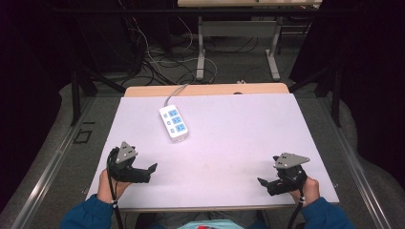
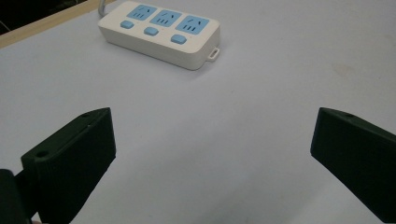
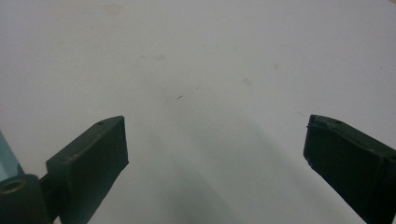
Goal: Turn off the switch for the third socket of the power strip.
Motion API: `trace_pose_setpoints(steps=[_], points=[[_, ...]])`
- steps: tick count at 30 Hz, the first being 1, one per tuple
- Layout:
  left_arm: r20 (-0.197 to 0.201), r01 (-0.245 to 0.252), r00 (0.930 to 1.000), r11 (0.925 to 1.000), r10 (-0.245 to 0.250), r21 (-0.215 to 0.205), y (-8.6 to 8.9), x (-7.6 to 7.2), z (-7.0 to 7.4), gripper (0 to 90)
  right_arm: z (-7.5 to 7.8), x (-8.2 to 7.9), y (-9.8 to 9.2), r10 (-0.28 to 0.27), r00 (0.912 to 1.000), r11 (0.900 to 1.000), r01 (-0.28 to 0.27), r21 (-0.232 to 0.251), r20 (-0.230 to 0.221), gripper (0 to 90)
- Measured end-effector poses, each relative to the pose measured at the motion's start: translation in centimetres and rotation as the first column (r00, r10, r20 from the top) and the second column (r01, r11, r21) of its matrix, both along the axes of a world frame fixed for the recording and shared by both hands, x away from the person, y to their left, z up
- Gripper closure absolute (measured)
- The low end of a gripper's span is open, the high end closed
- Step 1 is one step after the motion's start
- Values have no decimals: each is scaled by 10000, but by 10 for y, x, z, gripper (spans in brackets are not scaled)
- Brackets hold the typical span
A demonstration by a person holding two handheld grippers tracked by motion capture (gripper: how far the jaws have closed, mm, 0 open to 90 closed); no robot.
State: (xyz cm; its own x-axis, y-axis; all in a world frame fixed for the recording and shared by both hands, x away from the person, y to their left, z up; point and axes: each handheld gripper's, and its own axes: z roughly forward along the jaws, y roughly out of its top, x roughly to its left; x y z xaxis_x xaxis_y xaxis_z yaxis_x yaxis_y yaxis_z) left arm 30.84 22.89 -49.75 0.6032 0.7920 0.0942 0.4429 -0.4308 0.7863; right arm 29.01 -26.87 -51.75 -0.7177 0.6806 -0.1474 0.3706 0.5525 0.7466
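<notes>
Resting near the front left corner of the white tabletop [image 1: 239,138], the left gripper [image 1: 145,172] has its fingers [image 2: 70,158] spread wide with nothing between them. The right gripper [image 1: 265,183], near the front right corner, is likewise wide open and holds nothing. A power strip [image 1: 174,123] lies flat toward the far left, well apart from both, its cord [image 1: 173,93] running off the far edge.
</notes>
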Motion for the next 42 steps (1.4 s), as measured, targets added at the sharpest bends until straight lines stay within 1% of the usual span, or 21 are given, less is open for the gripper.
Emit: trace_pose_setpoints(steps=[4, 5, 7, 10, 11, 12, 13, 14, 18, 20, 21, 22, 27, 30, 34, 35, 36, 39, 40, 41, 42], points=[[-29, 2, 10000, 10000, -2, 68, 4, -4, -2, 1, 0, 0, 0, 30, 10000, 10000, -30, 5, 1, 57], [2, -36, 10000, 10000, 36, -8, 5, -5, -3, 1, 0, 0, 0, 10, 10000, 10000, -10, 15, -10, 58], [-44, -35, 10000, 10000, 35, -6, 6, -6, -3, 1, 0, 0, 1, -18, 10000, 10000, 19, 35, -43, 57], [37, -56, 10000, 10000, 56, 31, 9, -9, -5, 1, 0, 0, 1, -32, 10000, 10000, 32, 23, -30, 58], [38, -46, 10000, 10000, 46, -27, 10, -9, -5, 1, 0, 0, 0, -7, 10000, 10000, 7, 6, -5, 58], [-11, -50, 10000, 10000, 50, 36, 11, -10, -6, 1, 0, 0, 1, -26, 10000, 10000, 26, 42, -49, 57], [73, -71, 9999, 10000, 71, 12, 12, -10, -7, 1, 0, 0, 1, -17, 10000, 10000, 17, 39, -45, 57], [36, -55, 10000, 10000, 54, 69, 14, -11, -7, 1, 0, 0, 1, -38, 10000, 10000, 38, 18, -45, 58], [68, -97, 9999, 9999, 98, -51, 17, -13, -9, 1, 0, 0, 1, -25, 10000, 10000, 25, 4, -30, 58], [16, -96, 10000, 9999, 96, -64, 19, -14, -9, 1, 0, 0, 1, -51, 10000, 10000, 51, 3, -47, 58], [86, -122, 9999, 9999, 122, -53, 20, -14, -10, 1, 0, 0, 1, 14, 10000, 10000, -14, -32, 2, 58], [27, -88, 10000, 9999, 88, -81, 21, -15, -10, 1, 0, 0, 1, -6, 10000, 10000, 6, -11, -17, 58], [64, -113, 9999, 9999, 114, -46, 24, -17, -12, 1, -1, 0, 1, -47, 10000, 10000, 47, 19, -48, 58], [129, -139, 9998, 9998, 140, -131, 26, -18, -13, 1, 0, 0, 1, -52, 10000, 10000, 52, 6, -48, 58], [159, -174, 9997, 9998, 176, -118, 30, -20, -14, 1, 0, 0, 1, -77, 10000, 10000, 77, 4, -42, 58], [165, -180, 9997, 9998, 181, -75, 31, -21, -15, 1, 0, 0, 1, 3, 10000, 10000, -3, -34, -7, 58], [110, -160, 9998, 9999, 160, -38, 32, -21, -14, 1, 0, 0, 1, -45, 10000, 10000, 45, 17, -60, 58], [135, -235, 9996, 9996, 237, -166, 34, -22, -17, 1, 0, 0, 1, -58, 9999, 10000, 57, -20, -162, 58], [96, -209, 9997, 9997, 210, -106, 36, -23, -17, 1, 0, 0, 1, -60, 9998, 10000, 60, -26, -169, 58], [72, -223, 9997, 9997, 224, -121, 36, -23, -17, 0, 0, 0, 1, -90, 10000, 10000, 90, -1, -28, 58], [120, -256, 9996, 9994, 258, -213, 37, -23, -18, 1, 0, -1, 1, -93, 9998, 10000, 92, -36, -183, 58]])
